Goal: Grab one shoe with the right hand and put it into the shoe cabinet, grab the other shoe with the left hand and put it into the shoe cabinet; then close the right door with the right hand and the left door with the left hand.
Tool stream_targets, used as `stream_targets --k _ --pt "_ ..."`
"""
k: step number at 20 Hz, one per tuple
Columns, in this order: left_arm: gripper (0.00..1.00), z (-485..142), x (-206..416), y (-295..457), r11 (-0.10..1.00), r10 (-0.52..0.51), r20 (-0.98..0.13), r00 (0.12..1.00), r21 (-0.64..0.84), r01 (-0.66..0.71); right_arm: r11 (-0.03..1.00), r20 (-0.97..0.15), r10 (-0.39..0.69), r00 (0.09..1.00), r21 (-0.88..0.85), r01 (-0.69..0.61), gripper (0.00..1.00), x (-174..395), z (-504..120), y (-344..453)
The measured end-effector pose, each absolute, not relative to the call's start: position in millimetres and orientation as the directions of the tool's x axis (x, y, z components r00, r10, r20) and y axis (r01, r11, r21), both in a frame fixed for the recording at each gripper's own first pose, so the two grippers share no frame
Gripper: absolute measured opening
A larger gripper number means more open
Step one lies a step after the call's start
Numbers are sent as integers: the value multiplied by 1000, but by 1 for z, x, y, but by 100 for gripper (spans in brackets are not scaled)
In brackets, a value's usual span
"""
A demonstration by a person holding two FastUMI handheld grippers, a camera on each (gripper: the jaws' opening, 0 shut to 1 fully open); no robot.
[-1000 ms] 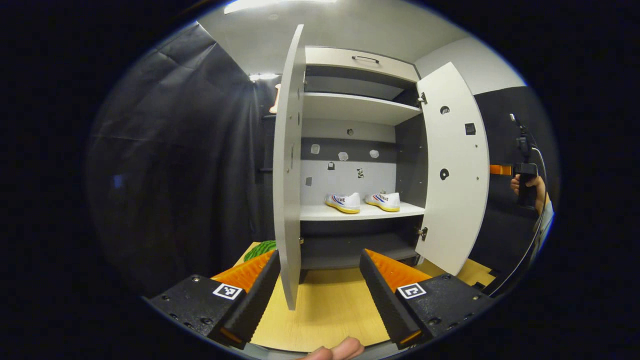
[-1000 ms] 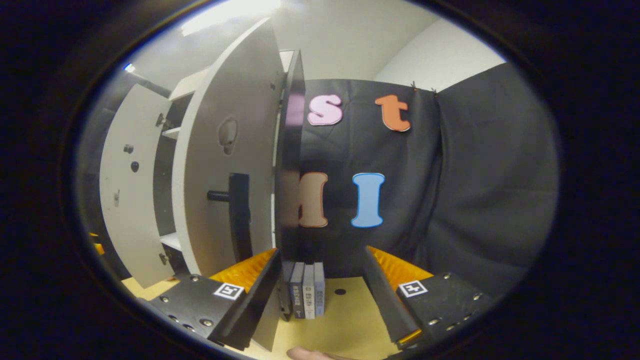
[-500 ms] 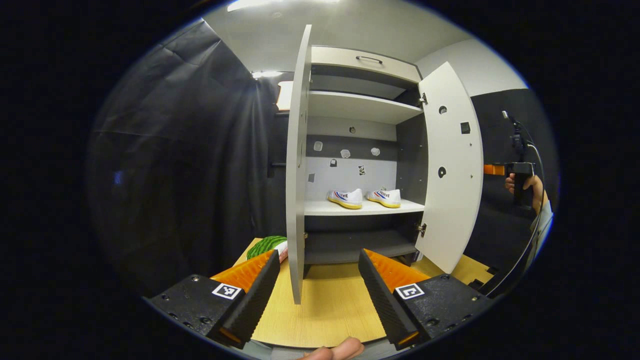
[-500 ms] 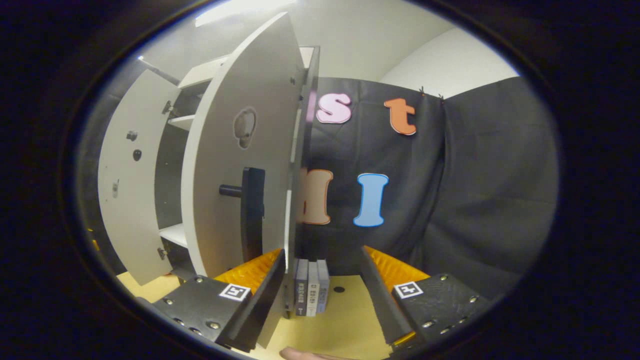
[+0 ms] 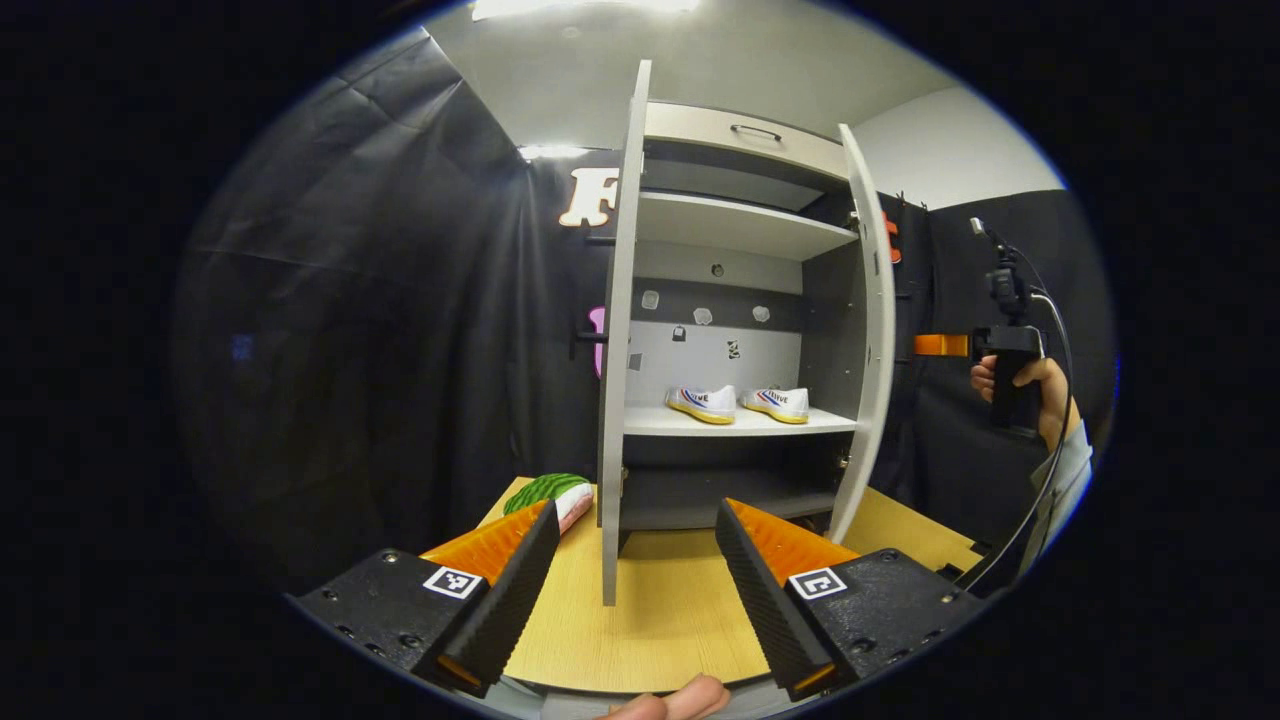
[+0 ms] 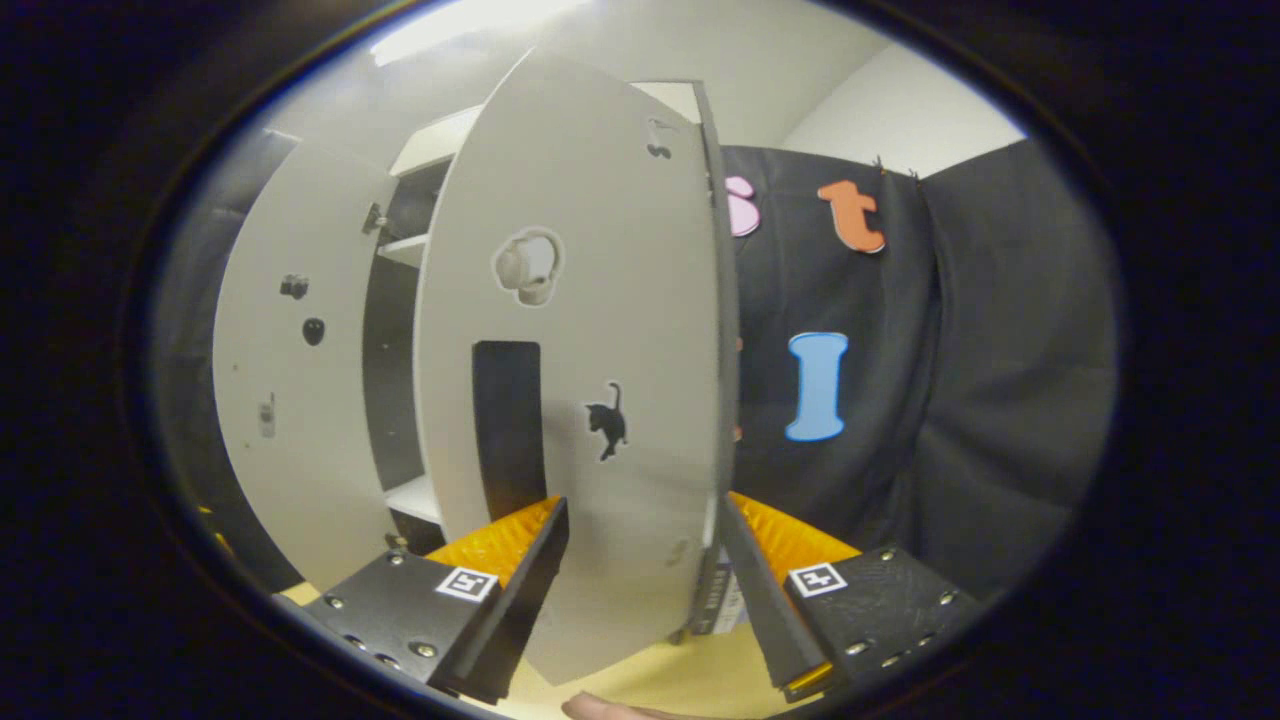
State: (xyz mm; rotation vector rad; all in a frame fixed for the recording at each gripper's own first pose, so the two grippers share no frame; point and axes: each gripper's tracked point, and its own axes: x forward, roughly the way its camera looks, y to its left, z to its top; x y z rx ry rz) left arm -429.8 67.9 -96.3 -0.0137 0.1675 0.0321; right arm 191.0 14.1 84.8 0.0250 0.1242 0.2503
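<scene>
Closing phase: both shoes parked on cabinet shelf. Right tongs spread, unclenched, straddling right door to swing it. Left tongs spread, empty, facing left door.

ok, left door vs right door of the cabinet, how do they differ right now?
Left door stands edge-on in the left gripper view; right door shows a sliver of inner face. Right gripper is close up to the right door's outer face; left gripper sits back from the left door. Shared: pale panels, both open, neither gripped.
</scene>
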Motion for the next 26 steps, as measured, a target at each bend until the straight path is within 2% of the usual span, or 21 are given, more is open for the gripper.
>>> stream_targets --k 2,3,6,8,9,10,14,17,19,20,21,23,24,26 --pt "96 -93 -438 64 1000 24 -176 984 -1 -25 960 -107 275 955 88 -267 98 185 85 30" --pt "96 -91 -439 67 999 33 -177 984 8 -32 957 -93 284 954 92 -275 95 180 86 34" --pt "95 -86 -444 68 999 45 -172 984 29 -41 944 -54 326 944 62 -323 95 162 84 42" --pt "96 -86 -447 66 999 38 -176 984 22 -35 948 -37 318 947 19 -318 95 152 78 35" --pt "96 -86 -447 66 999 37 -180 983 20 -34 950 -38 311 950 6 -311 99 147 75 31" --pt "95 -88 -446 68 999 41 -183 982 16 -38 951 -40 308 950 -4 -309 95 142 71 29" --pt "96 -87 -440 73 998 58 -184 981 8 -57 947 -31 320 947 -32 -321 97 115 60 27" --pt "95 -81 -435 86 998 69 -180 981 25 -66 959 -70 283 957 -7 -284 95 97 35 18" --pt "96 -72 -431 98 995 87 -165 982 57 -78 955 -86 296 951 10 -296 97 80 19 20" --pt "99 -66 -427 107 994 97 -157 983 68 -87 951 -86 308 947 19 -308 97 71 13 22" --pt "92 -62 -424 116 992 112 -154 982 70 -102 952 -87 307 948 42 -304 97 66 7 17" --pt "92 -53 -419 135 990 137 -161 977 59 -129 960 -97 274 957 81 -267 97 58 -5 6" --pt "92 -43 -414 145 988 152 -148 977 49 -146 965 -96 254 962 92 -246 94 56 -8 1" --pt "96 -19 -398 162 984 176 -94 980 43 -172 967 -78 244 967 97 -236 96 51 -8 -4"
